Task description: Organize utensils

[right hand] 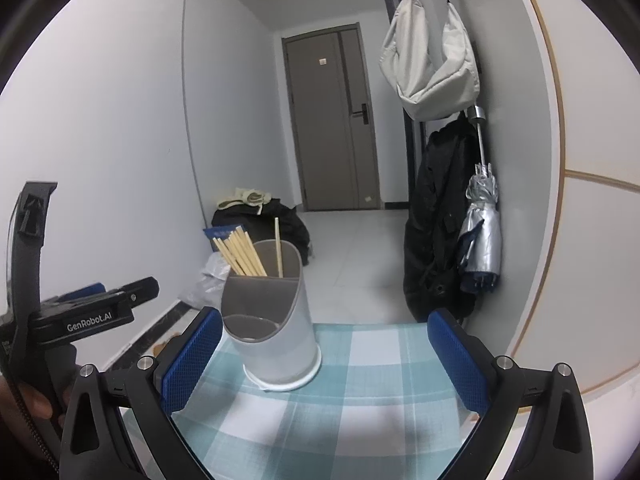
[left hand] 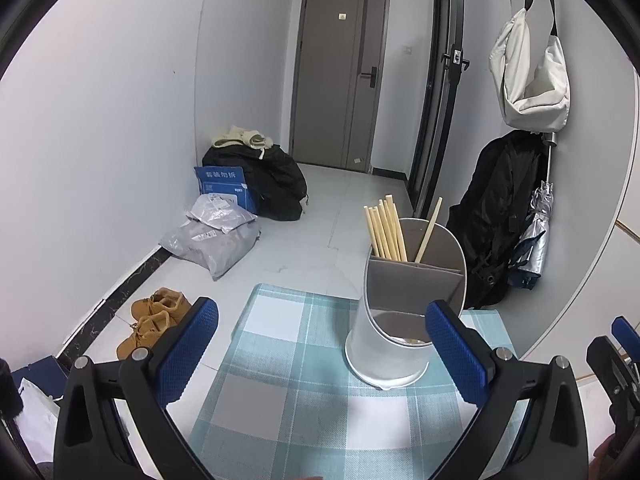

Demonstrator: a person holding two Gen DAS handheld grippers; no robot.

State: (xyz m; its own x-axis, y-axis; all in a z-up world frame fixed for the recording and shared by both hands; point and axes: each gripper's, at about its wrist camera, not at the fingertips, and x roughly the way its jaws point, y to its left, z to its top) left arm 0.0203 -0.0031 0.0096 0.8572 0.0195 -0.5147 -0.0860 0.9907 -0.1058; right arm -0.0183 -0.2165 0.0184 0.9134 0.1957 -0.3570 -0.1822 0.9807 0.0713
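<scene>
A grey and white utensil holder [left hand: 394, 312] [right hand: 272, 332] stands upright on the teal checked tablecloth [left hand: 288, 392] [right hand: 360, 380]. Its tall rear compartments hold several wooden chopsticks [left hand: 385, 232] [right hand: 239, 254], with one lone stick [left hand: 429, 230] [right hand: 278, 246] apart from the bundle. The low front compartment looks nearly bare. My left gripper [left hand: 322, 356] is open, with the holder just inside its right finger. My right gripper [right hand: 326, 360] is open too, the holder standing close to its left finger. Neither holds anything. In the right wrist view the left gripper's body [right hand: 92, 312] shows at the left.
The table ends just beyond the holder. On the floor behind lie brown shoes [left hand: 154, 320], grey parcels [left hand: 212, 240], a blue box [left hand: 224, 184] and black bags [left hand: 264, 180]. A white bag [left hand: 528, 76], black coat [left hand: 500, 216] and folded umbrella [left hand: 532, 240] hang on the right wall.
</scene>
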